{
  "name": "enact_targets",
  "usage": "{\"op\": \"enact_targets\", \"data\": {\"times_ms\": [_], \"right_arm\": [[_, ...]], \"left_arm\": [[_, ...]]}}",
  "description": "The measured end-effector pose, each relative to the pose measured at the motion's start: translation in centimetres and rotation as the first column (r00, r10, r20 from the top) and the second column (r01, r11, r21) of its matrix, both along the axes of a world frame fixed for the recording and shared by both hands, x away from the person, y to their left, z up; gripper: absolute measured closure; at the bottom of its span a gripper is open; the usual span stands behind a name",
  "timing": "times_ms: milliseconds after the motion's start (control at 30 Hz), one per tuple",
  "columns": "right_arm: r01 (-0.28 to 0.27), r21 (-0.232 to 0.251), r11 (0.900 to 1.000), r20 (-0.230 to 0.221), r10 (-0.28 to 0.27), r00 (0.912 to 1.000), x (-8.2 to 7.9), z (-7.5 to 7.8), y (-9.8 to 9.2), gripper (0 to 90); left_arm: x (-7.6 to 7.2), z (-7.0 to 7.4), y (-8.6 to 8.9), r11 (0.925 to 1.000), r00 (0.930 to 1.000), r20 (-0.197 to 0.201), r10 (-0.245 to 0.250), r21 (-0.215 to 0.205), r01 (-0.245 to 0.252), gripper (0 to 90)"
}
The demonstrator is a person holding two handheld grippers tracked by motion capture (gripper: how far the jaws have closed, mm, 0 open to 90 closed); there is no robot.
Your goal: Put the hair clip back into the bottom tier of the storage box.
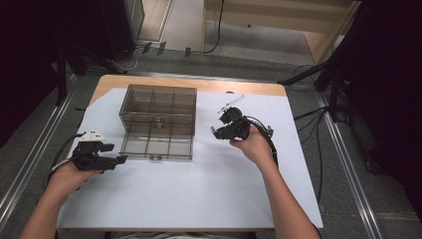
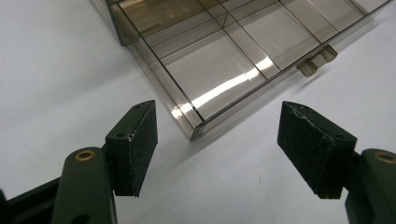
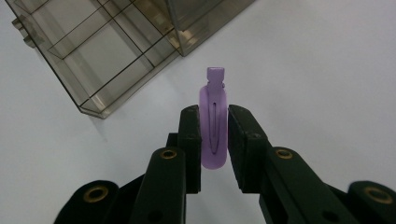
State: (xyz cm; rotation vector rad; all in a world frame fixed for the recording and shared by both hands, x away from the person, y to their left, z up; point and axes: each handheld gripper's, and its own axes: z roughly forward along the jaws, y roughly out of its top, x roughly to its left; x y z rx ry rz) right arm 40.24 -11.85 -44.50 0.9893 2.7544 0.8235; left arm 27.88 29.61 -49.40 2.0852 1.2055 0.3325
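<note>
While the left gripper (image 2: 217, 144) waits with jaws wide beside the drawer box (image 1: 158, 122), the right gripper (image 3: 214, 140), clamping a purple hair clip (image 3: 213, 126), seems to be mid-carry and next needs lining up over an open compartment.

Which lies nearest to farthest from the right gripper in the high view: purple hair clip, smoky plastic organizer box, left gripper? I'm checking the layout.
1. purple hair clip: clamped in the right gripper.
2. smoky plastic organizer box: to its left.
3. left gripper: beyond the box, near the table's left edge.
</note>
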Motion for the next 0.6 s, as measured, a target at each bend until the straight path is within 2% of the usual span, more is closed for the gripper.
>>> {"op": "enact_targets", "data": {"times_ms": [600], "right_arm": [[-0.05,0.005,0.999,0.004,0.05,0.9987,-1.2,-0.1,2.4,77.1]], "left_arm": [[0.1,0.0,-0.1,1.0,1.0,0.0,-0.002,0.002,0.002,29.8]]}}
